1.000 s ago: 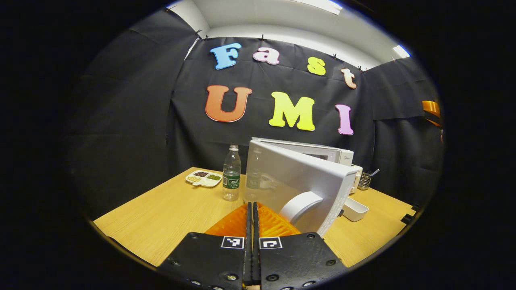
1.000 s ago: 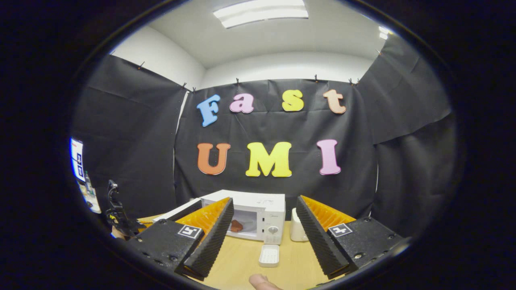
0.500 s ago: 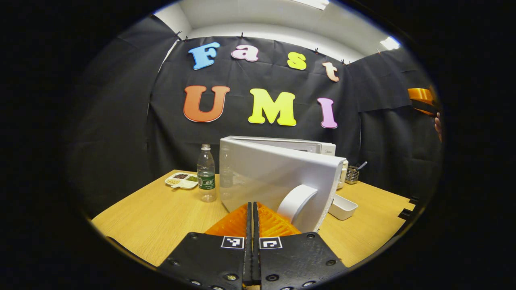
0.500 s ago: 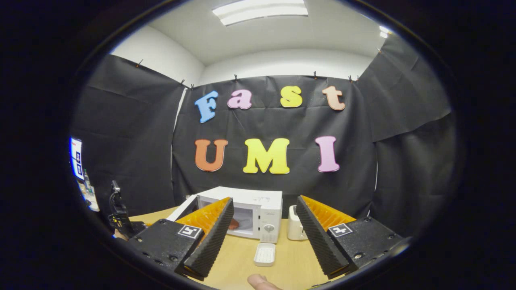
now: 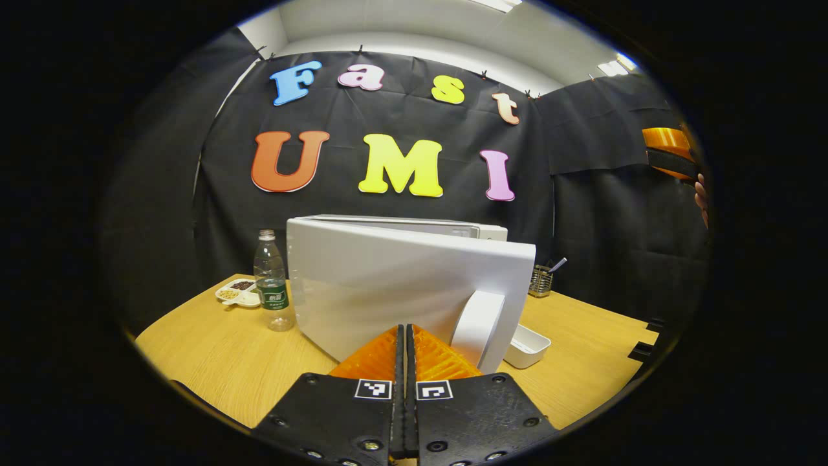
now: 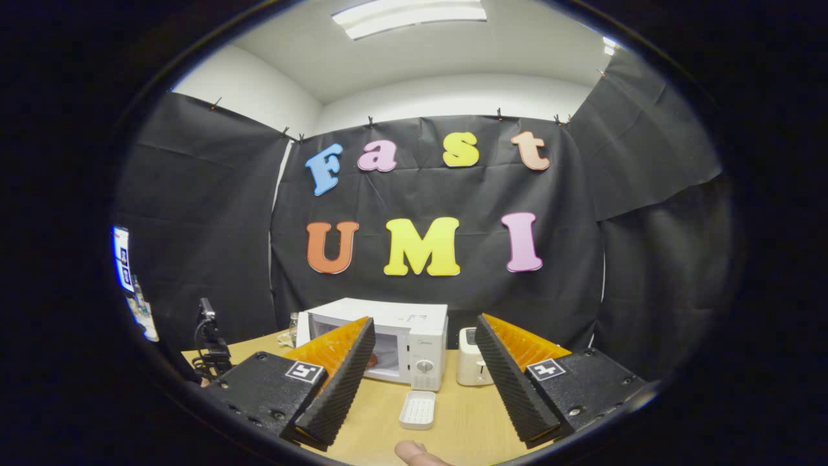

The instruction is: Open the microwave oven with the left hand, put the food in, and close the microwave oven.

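Light reaches me from above: a ceiling panel (image 6: 409, 13) glares white at the top of the right gripper view, nearly blown out, and a smaller fixture (image 5: 611, 66) burns at the upper right of the left gripper view. The booth is evenly lit, fairly bright on the table (image 5: 226, 356), where the wood grain reads sharply. The microwave door (image 5: 401, 285) shows soft grey shading and a faint sheen, without hard glare. Both views bend strongly toward the rim, so straight edges curve and brightness falls off there. The left tongs (image 5: 404, 362) sit close and slightly soft; I see little motion blur.
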A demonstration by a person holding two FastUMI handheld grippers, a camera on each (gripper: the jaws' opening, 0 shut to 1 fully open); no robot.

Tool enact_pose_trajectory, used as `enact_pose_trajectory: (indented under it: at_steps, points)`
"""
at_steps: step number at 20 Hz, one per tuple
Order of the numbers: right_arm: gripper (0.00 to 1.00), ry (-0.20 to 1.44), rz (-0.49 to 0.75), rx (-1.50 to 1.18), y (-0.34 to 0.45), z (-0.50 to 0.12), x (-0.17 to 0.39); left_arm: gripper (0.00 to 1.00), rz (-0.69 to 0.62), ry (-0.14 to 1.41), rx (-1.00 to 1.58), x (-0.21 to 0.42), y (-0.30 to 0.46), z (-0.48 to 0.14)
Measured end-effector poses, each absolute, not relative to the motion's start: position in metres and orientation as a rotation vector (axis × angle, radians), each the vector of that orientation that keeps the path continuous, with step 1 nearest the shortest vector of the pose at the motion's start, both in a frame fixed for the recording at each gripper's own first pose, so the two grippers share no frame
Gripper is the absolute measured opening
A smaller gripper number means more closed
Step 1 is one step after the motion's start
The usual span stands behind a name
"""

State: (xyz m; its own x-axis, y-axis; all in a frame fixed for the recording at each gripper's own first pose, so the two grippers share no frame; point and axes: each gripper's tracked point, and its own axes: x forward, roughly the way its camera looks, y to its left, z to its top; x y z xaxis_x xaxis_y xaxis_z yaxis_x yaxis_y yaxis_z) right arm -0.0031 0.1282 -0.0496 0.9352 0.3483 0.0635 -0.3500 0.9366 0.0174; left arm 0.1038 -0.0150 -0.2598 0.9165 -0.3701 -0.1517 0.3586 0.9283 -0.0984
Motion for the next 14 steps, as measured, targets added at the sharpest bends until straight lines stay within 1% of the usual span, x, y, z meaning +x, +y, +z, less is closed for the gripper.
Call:
enact_pose_trajectory:
  at_steps: [2,3,4,5,7,8,9,10,14]
  points:
    - [0.99,-0.06,0.361,0.029,0.126,-0.05,0.003,0.0,-0.399,0.164,-0.064,0.115,-0.032,-0.257]
    - [0.87,-0.062,0.363,0.027,0.125,-0.05,0.007,0.0,-0.411,0.167,-0.062,0.12,-0.04,-0.258]
    - [0.87,-0.064,0.363,0.023,0.123,-0.05,0.01,0.0,-0.422,0.171,-0.057,0.125,-0.048,-0.259]
    - [0.99,-0.063,0.363,0.02,0.122,-0.051,0.015,0.0,-0.428,0.176,-0.052,0.129,-0.055,-0.259]
    - [0.99,-0.062,0.365,0.016,0.118,-0.051,0.022,0.0,-0.439,0.18,-0.04,0.141,-0.067,-0.262]
    - [0.87,-0.061,0.364,0.014,0.117,-0.052,0.024,0.0,-0.44,0.184,-0.039,0.146,-0.072,-0.263]
    - [0.87,-0.061,0.363,0.015,0.114,-0.052,0.027,0.0,-0.445,0.185,-0.043,0.152,-0.078,-0.264]
    - [0.99,-0.059,0.363,0.012,0.113,-0.052,0.03,0.0,-0.449,0.186,-0.046,0.158,-0.084,-0.265]
    - [0.99,-0.052,0.357,0.017,0.103,-0.057,0.044,0.0,-0.449,0.188,-0.032,0.183,-0.1,-0.266]
